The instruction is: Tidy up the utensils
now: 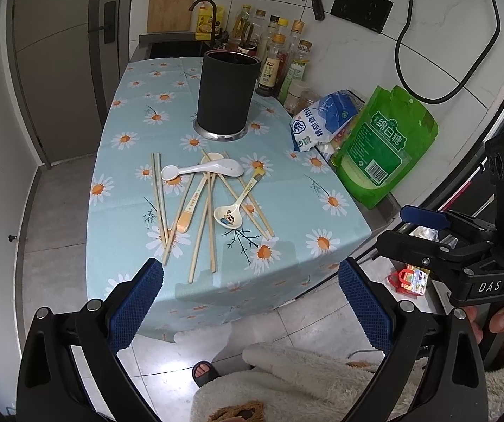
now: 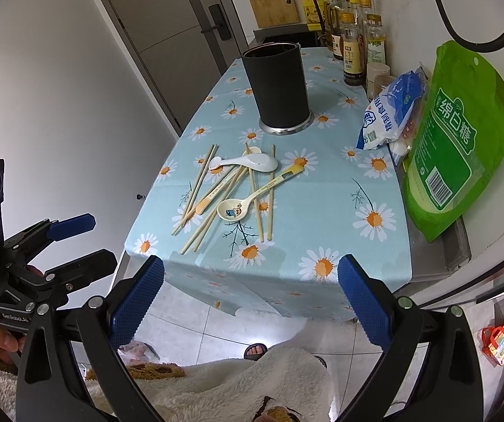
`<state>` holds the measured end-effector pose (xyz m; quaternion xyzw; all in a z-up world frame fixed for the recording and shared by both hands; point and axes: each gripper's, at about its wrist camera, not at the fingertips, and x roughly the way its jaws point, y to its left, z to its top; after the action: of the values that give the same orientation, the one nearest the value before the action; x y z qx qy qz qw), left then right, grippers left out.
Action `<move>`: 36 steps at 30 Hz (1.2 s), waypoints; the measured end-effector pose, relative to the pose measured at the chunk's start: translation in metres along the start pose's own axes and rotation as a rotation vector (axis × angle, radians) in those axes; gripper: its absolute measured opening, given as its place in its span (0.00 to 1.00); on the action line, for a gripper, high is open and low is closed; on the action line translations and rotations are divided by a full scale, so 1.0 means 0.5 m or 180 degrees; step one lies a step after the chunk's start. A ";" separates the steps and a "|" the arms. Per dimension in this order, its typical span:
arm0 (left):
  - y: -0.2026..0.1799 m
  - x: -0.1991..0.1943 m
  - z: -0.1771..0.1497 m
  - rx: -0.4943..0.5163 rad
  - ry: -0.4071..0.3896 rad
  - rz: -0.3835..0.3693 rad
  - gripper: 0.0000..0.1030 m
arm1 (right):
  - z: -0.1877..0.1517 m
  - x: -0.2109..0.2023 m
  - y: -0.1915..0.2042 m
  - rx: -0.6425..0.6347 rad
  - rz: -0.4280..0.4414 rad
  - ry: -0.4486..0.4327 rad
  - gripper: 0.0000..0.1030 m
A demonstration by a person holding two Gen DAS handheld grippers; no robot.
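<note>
A black cylindrical utensil holder [image 1: 226, 93] [image 2: 277, 84] stands upright on a daisy-print tablecloth [image 1: 304, 193] [image 2: 322, 211]. In front of it lies a loose pile: several wooden chopsticks [image 1: 158, 197] [image 2: 195, 183], a plain white spoon [image 1: 202, 170] [image 2: 248, 161], a cartoon-print spoon [image 1: 232, 212] [image 2: 237, 207] and an orange-tipped spoon [image 1: 190, 207] [image 2: 213, 197]. My left gripper [image 1: 250, 299] is open and empty, below the table's front edge. My right gripper [image 2: 250, 297] is open and empty, likewise short of the table; it also shows in the left wrist view [image 1: 424, 232].
A green sugar bag [image 1: 385, 147] [image 2: 459, 133] and a white-blue salt bag [image 1: 322, 121] [image 2: 389, 109] stand at the table's right. Sauce bottles [image 1: 276, 56] [image 2: 353, 35] line the back right by a sink and faucet [image 1: 204, 14]. A door [image 2: 167, 35] is at left.
</note>
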<state>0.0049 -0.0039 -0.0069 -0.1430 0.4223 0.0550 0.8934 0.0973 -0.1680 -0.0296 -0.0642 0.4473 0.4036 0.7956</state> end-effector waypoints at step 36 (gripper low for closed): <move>-0.030 0.039 0.015 -0.0155 0.0143 0.0192 0.94 | -0.007 0.015 -0.093 0.0191 0.0312 0.0216 0.95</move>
<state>0.0262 -0.0163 -0.0143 -0.1531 0.4449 0.0889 0.8779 0.1293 -0.1962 -0.0495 -0.0320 0.4885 0.4261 0.7608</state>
